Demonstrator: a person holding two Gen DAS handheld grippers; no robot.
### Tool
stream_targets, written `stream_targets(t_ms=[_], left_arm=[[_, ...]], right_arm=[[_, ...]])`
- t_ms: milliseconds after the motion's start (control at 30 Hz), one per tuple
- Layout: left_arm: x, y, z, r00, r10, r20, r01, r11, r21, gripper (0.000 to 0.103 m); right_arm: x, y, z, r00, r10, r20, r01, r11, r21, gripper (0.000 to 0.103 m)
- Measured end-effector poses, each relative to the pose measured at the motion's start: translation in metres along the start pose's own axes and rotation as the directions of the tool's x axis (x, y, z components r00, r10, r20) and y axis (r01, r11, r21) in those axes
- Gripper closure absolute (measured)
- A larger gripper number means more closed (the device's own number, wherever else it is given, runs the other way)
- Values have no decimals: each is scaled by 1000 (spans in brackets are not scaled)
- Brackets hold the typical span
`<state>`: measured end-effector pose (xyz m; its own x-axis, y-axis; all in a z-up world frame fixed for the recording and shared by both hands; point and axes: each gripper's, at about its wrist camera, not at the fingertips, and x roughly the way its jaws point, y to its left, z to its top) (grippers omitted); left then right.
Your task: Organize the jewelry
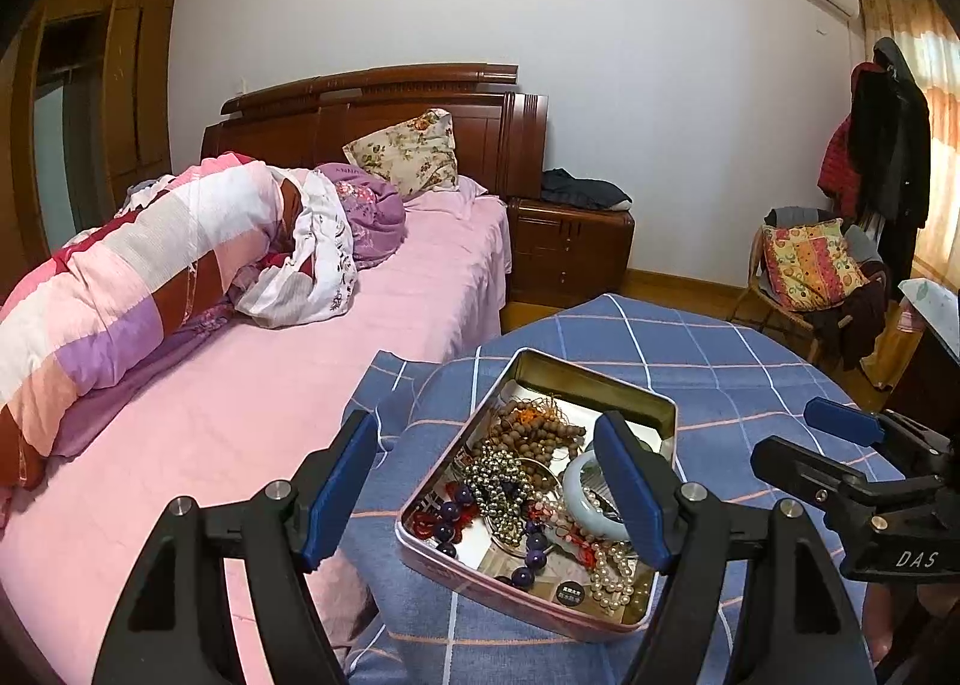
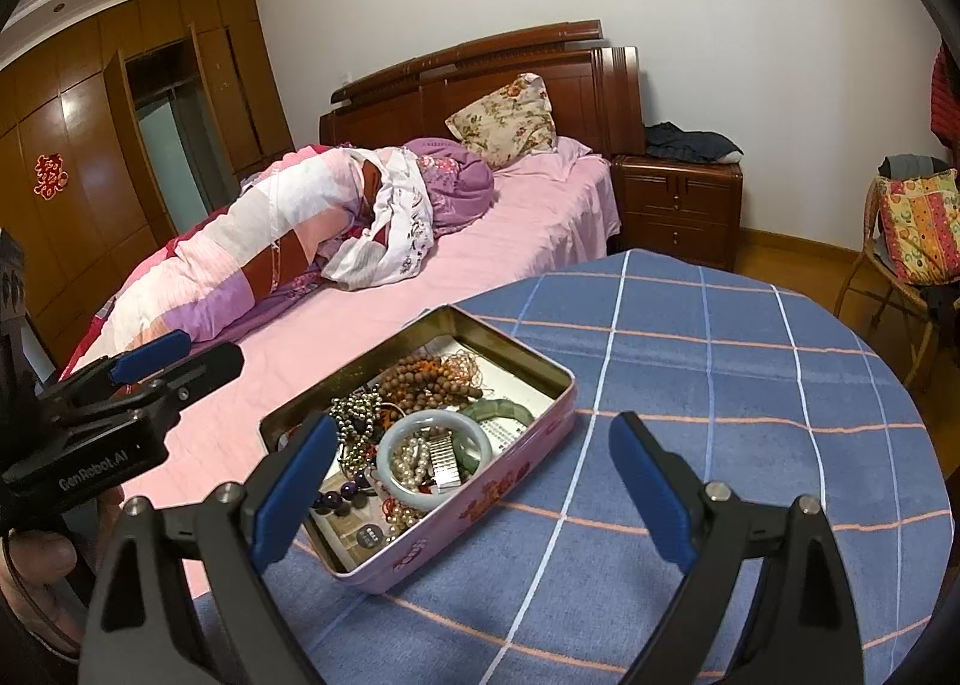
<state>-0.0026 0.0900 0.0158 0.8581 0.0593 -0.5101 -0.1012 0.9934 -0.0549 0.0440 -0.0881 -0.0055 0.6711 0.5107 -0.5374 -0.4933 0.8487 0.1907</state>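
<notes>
A pink metal tin [image 1: 420, 556] [image 2: 480, 493] full of jewelry sits on a round table with a blue checked cloth [image 1: 750, 349] [image 2: 720, 385]. In it lie brown wooden beads [image 1: 534, 427] [image 2: 426, 379], a pale jade bangle [image 1: 579, 490] [image 2: 390, 475], a green bangle [image 2: 504, 409], pearls [image 1: 612, 571] [image 2: 411, 460], metallic beads [image 1: 498, 481] and purple beads [image 1: 531, 556]. My left gripper [image 1: 489, 487] is open above the tin's near side, empty. My right gripper [image 2: 474, 490] is open, empty, over the tin's right edge; it also shows in the left wrist view [image 1: 840, 445].
A bed with pink sheet [image 1: 240, 385] [image 2: 360, 325] and a rolled quilt [image 1: 150, 277] stands left of the table. A wooden nightstand [image 1: 570, 253] [image 2: 684, 205] is behind. A chair with a cushion [image 1: 810, 265] [image 2: 912, 229] stands at the right.
</notes>
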Motion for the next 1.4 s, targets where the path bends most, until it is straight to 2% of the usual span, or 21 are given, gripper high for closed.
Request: stream_targets(t_ms=[1400], left_arm=[[3, 6, -2, 1000, -12, -16, 11, 1000, -21, 28]], right_arm=[[4, 2, -3, 1000, -6, -12, 6, 1000, 0, 8]])
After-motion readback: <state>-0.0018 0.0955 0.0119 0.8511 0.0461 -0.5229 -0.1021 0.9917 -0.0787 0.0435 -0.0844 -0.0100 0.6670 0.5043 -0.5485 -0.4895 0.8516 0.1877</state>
